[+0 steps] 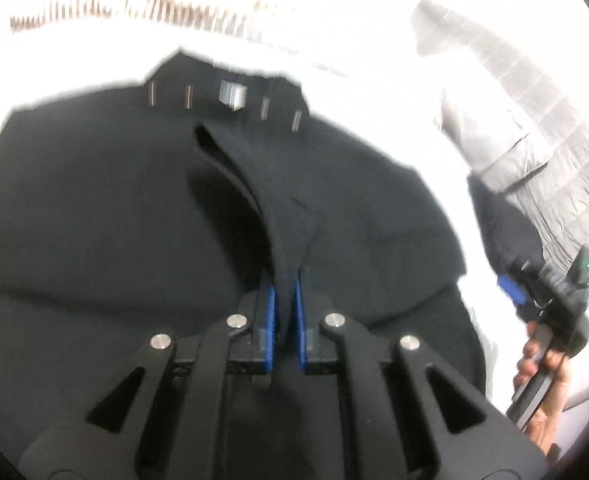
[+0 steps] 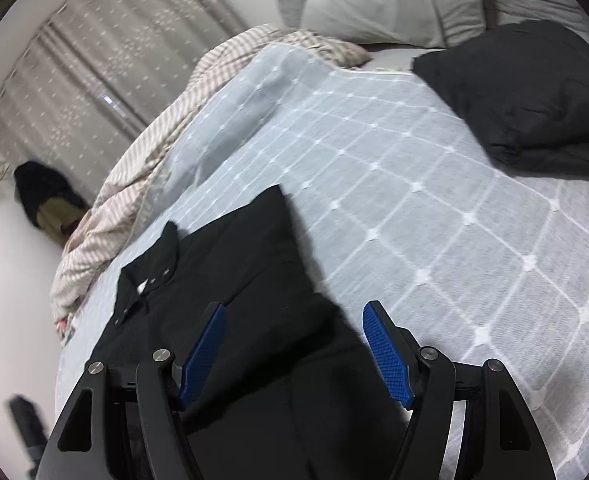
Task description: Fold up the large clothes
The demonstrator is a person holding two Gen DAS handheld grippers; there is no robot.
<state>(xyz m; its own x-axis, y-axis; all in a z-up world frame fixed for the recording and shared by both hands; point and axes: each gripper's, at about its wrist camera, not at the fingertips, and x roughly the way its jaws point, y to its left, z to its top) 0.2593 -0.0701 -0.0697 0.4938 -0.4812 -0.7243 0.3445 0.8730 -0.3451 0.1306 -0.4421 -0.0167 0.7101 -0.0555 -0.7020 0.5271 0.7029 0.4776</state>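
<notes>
A large black garment (image 1: 114, 208) lies spread on the bed, its band with small light loops and a grey label (image 1: 232, 94) at the far side. My left gripper (image 1: 284, 280) is shut on a raised ridge of this black cloth, which is pinched between the blue pads. In the right wrist view the same garment (image 2: 254, 272) lies on the pale bed cover. My right gripper (image 2: 294, 312) hovers open over its right edge, with nothing pressed between its fingers. That right gripper (image 1: 514, 288) also shows at the right of the left wrist view, held by a hand (image 1: 542, 368).
A pale grey quilted bed cover (image 2: 414, 200) spreads to the right. A striped blanket (image 2: 142, 184) is bunched at the left, a dark cushion (image 2: 534, 92) and grey pillows (image 2: 374, 0) lie at the far end. A grey quilted garment (image 1: 534, 128) lies to the right.
</notes>
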